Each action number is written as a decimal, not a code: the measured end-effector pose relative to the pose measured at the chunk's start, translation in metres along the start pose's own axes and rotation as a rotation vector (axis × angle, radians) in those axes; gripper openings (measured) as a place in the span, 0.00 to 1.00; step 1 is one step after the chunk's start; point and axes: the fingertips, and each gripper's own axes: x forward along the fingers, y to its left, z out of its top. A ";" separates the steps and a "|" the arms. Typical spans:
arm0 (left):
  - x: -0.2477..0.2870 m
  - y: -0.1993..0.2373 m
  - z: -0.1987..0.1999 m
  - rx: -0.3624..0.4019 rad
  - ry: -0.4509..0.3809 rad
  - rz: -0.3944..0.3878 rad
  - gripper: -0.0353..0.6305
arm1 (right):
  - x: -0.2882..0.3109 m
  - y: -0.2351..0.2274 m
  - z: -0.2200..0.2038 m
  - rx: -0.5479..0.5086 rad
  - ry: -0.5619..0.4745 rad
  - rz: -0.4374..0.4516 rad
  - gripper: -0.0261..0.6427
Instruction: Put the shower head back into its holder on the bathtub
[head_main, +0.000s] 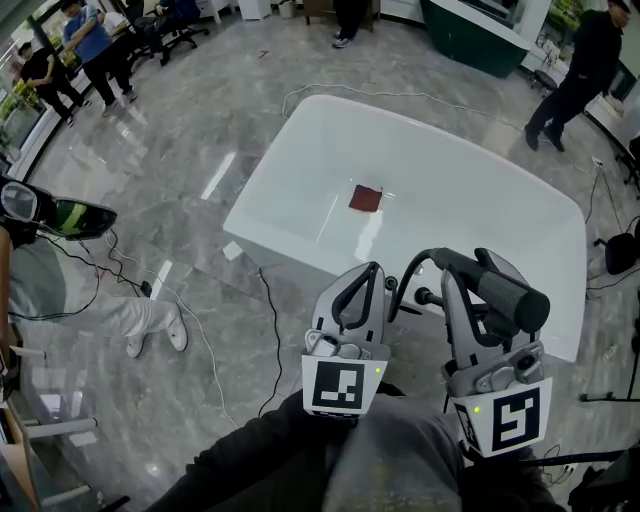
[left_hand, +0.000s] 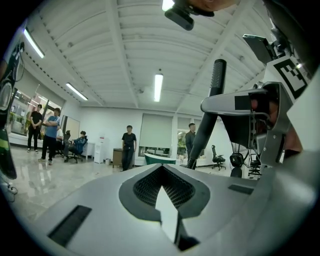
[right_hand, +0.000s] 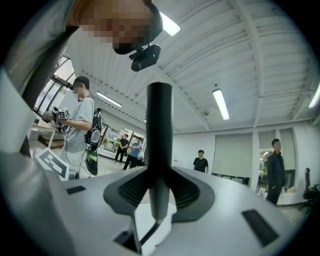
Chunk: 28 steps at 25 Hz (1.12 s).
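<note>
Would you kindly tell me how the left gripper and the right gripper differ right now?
The right gripper is shut on the dark shower head; the left gripper is shut on nothing. The right gripper's jaws are parted by it; the left gripper's meet. Both bear marker cubes and point toward the white bathtub.

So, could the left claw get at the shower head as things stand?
Probably yes. The shower head is clamped in the right claw, close beside the left claw, with nothing between them; the left claw's jaws are together, so they'd have to open first.
</note>
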 end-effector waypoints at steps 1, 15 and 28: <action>0.001 0.001 0.001 0.001 -0.005 0.004 0.06 | 0.001 -0.002 0.004 -0.006 -0.008 0.000 0.25; 0.003 0.002 -0.032 -0.018 0.006 0.021 0.06 | 0.000 -0.007 0.002 -0.036 -0.057 -0.011 0.25; 0.015 0.005 -0.041 -0.030 -0.005 0.062 0.06 | 0.009 -0.018 0.014 -0.065 -0.116 0.016 0.25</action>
